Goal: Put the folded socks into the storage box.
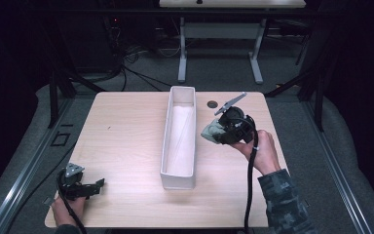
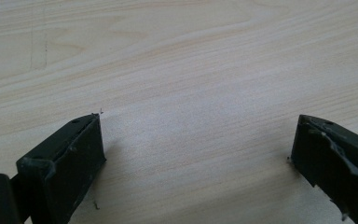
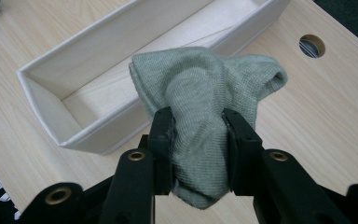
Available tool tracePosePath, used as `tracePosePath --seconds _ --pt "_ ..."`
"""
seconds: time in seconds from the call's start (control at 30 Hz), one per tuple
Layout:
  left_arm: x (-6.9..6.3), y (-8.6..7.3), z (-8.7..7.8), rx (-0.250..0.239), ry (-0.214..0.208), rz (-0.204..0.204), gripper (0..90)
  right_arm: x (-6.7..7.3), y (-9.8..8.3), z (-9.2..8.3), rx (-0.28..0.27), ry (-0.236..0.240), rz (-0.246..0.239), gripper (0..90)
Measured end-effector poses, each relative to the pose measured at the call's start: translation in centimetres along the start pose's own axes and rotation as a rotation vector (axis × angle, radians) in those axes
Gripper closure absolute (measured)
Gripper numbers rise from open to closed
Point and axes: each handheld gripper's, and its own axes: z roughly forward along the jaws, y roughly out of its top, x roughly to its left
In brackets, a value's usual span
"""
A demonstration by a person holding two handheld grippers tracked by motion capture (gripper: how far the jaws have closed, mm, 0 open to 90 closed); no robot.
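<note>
A grey-green knitted sock (image 3: 205, 93) is bunched between the jaws of my right gripper (image 3: 199, 126), which is shut on it. In the high view that gripper (image 1: 220, 131) holds the sock (image 1: 211, 130) just right of a long white open box (image 1: 166, 141) at the table's middle. The box (image 3: 93, 51) shows nothing inside it but its pale floor. My left gripper (image 1: 97, 185) rests near the table's front left corner, pointing right. Its jaws stand wide open over bare wood in the left gripper view (image 2: 196, 154), with nothing between them.
The light wooden table (image 1: 121, 122) has a round cable hole (image 1: 212, 104) behind my right gripper, also seen as a hole (image 3: 311, 45) in the right gripper view. Beyond the far edge stand a white desk frame (image 1: 219, 44) and floor cables.
</note>
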Motion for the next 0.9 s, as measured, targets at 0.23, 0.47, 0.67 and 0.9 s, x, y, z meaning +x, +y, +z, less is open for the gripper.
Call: tracePosePath --seconds 0.23,0.47,0.67,0.9 --pt "0.0 0.0 0.0 0.000 0.000 0.002 2.5 0.6 0.8 0.4 -0.002 0.018 -0.014 67.6" --pt "0.0 0.0 0.0 0.000 -0.001 0.001 2.6 1.2 1.4 0.7 -0.006 0.029 -0.022 67.5" --pt "0.0 0.0 0.0 0.000 -0.001 0.000 2.6 1.6 1.8 0.8 -0.006 0.037 -0.031 67.5" --pt "0.0 0.0 0.0 0.000 -0.002 -0.001 2.7 2.2 2.2 1.7 0.000 0.059 -0.043 67.4"
